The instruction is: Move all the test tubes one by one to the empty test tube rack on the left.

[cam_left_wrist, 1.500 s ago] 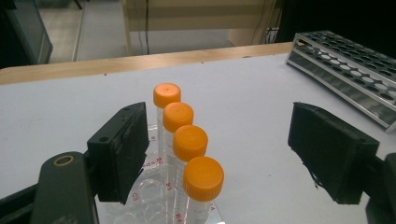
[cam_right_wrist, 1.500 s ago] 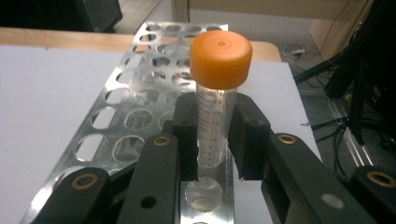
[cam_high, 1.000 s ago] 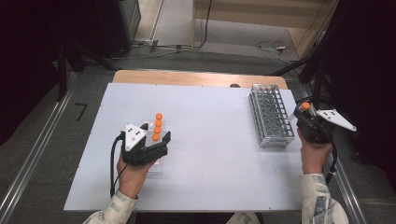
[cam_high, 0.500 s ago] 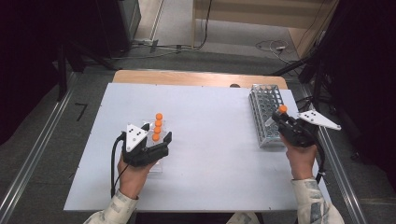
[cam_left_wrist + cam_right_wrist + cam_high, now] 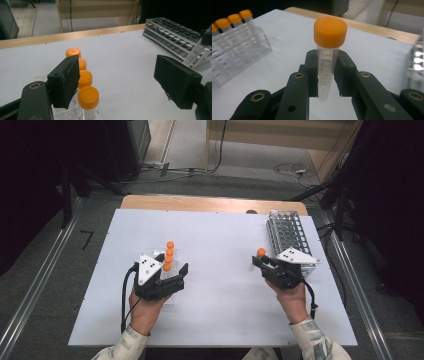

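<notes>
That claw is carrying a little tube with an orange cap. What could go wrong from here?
The right claw pinches the tube only at mid-body, so it might tilt or slip. Set down carelessly, it could knock the capped tubes standing close together in the clear holder. The open left claw beside them could bump them too.

Lab/test bench setup: white work table (image 5: 220, 320) w/ metal tube rack (image 5: 286, 227) at 2 o'clock, clear rack of 4 orange-capped tubes (image 5: 169, 257) at 9 o'clock, loose cables (image 5: 292, 169) on floor at 12 o'clock.
</notes>
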Demonstrator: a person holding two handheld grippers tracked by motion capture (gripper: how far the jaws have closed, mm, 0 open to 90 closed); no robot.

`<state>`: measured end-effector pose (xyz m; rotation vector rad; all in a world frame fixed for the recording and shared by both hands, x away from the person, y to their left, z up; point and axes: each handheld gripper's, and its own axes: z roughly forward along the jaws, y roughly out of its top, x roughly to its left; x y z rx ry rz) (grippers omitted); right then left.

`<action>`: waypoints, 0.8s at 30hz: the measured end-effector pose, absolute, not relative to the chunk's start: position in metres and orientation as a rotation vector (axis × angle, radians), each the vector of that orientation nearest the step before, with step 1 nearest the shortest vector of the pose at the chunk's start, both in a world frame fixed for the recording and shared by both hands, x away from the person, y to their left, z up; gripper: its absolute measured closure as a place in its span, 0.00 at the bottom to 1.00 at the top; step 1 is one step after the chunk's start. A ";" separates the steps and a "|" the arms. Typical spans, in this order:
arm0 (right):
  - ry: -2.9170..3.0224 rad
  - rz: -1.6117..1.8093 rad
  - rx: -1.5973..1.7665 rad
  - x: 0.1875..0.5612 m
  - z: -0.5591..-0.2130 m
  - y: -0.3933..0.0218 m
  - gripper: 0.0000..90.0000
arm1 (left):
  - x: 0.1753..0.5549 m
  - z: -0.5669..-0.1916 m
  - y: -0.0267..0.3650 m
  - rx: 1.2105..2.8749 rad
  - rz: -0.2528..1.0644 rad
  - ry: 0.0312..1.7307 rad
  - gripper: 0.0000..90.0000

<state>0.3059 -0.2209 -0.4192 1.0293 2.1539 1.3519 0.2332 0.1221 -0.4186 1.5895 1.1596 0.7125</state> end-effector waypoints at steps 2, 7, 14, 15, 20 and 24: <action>2.188 1.368 0.997 0.301 -0.422 -0.210 0.80 | 0.231 -0.418 0.118 1.597 0.704 1.143 0.23; 2.257 1.373 0.931 0.290 -0.428 -0.185 0.80 | 0.227 -0.417 0.106 1.625 0.670 1.096 0.23; 2.352 1.362 0.850 0.279 -0.440 -0.156 0.80 | 0.220 -0.420 0.086 1.698 0.601 1.000 0.32; 2.362 1.362 0.837 0.277 -0.441 -0.152 0.80 | 0.219 -0.420 0.083 1.701 0.585 0.985 0.34; 2.408 1.367 0.762 0.267 -0.444 -0.135 0.80 | 0.215 -0.421 0.073 1.740 0.538 0.908 0.47; 2.439 1.371 0.724 0.261 -0.445 -0.126 0.80 | 0.215 -0.423 0.070 1.756 0.519 0.888 0.54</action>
